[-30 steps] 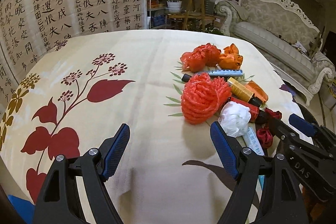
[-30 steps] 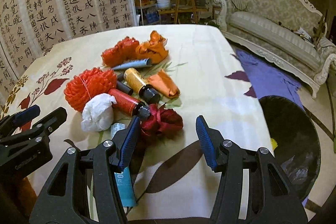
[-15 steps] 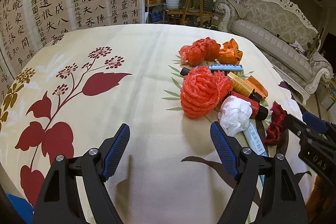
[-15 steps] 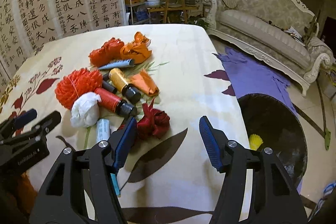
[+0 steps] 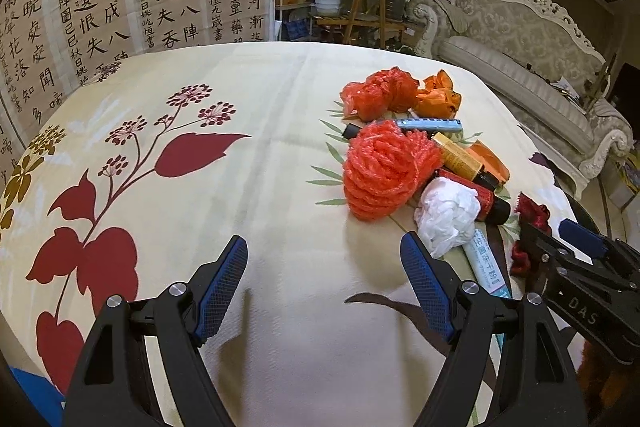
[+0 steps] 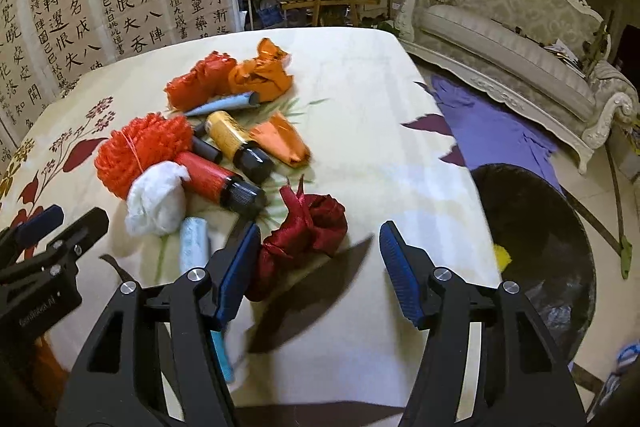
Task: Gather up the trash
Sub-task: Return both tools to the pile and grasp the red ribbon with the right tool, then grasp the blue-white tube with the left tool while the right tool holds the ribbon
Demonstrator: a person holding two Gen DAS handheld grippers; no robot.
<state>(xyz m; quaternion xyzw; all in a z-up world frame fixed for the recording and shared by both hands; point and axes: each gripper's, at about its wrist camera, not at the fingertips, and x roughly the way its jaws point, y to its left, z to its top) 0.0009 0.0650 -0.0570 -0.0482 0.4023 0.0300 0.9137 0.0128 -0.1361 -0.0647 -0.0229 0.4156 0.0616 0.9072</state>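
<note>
The left hand-held gripper (image 5: 324, 259) hangs over bare cloth on the desk (image 5: 240, 99), its jaws wide apart with nothing between them. The right hand-held gripper (image 6: 316, 251) has its jaws apart too; they have just been opening, and the red ribbon wad (image 6: 308, 227) lies on the cloth between the fingers, close against the left pad, which covers its near end, so contact there cannot be told; the right pad stands clear of it.

In the right wrist view the trash sits in a heap from about 9 to 12 o'clock of the ribbon wad. Going left to right: a red mesh ball (image 6: 140, 151) at 10 o'clock, with a white tissue wad (image 6: 156, 199) just in front of it, touching the red bottle (image 6: 212, 179). A pale blue tube (image 6: 194, 243) lies at 9 o'clock of the ribbon, partly hidden by the left finger. A yellow bottle (image 6: 236, 143) with a black cap lies beside the red one, and an orange wrapper (image 6: 280, 139) lies against its right side. Further back, at 11 o'clock, a red bag (image 6: 200, 79) and an orange bag (image 6: 264, 71) touch, with a blue tube (image 6: 224, 103) in front of them.

At 3 o'clock, off the desk edge, stands a black bin (image 6: 532, 227) with a yellow scrap (image 6: 502, 255) inside. Behind it a purple cloth (image 6: 492, 131) lies on the floor beside a sofa (image 6: 512, 19).
</note>
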